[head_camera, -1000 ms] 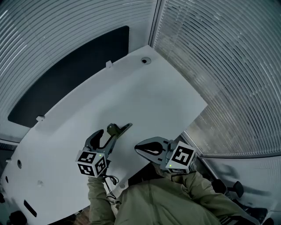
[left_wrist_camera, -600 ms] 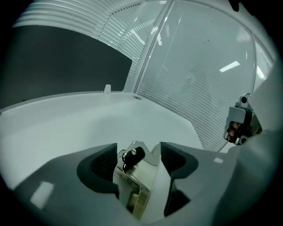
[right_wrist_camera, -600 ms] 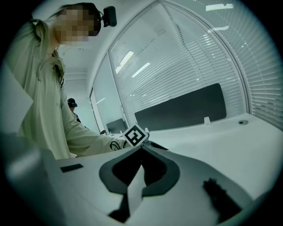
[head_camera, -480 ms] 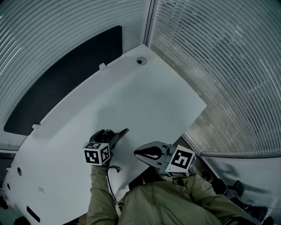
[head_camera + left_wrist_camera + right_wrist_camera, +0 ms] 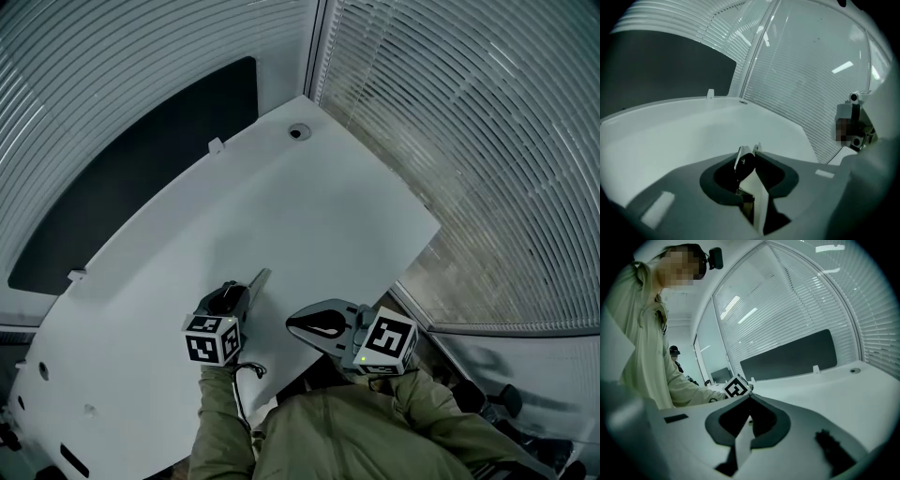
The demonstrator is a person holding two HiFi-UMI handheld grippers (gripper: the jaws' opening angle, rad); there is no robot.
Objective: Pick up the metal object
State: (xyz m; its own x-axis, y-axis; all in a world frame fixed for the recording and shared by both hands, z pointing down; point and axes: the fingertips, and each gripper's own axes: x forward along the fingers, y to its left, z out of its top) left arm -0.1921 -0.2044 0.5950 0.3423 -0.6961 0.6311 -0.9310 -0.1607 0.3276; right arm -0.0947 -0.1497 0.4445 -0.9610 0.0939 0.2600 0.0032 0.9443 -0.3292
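Left gripper view first: the left gripper (image 5: 749, 152) is closing its jaws, with the metal object (image 5: 739, 159) pinched between the tips, a thin, shiny flat strip. In the head view the strip (image 5: 257, 278) pokes out past the left gripper (image 5: 234, 295), its long axis running on from the jaws, tip aimed away from the person toward the cable hole (image 5: 298, 132). Just right of the left gripper sits the right gripper (image 5: 292, 325), jaws together on nothing, confirmed in its own view (image 5: 749, 398). Under the left gripper is the table (image 5: 328, 206), smooth, matte white, corners rounded. Beyond it is a dark panel (image 5: 122, 178), and slatted blinds (image 5: 469, 141) wrap the room.
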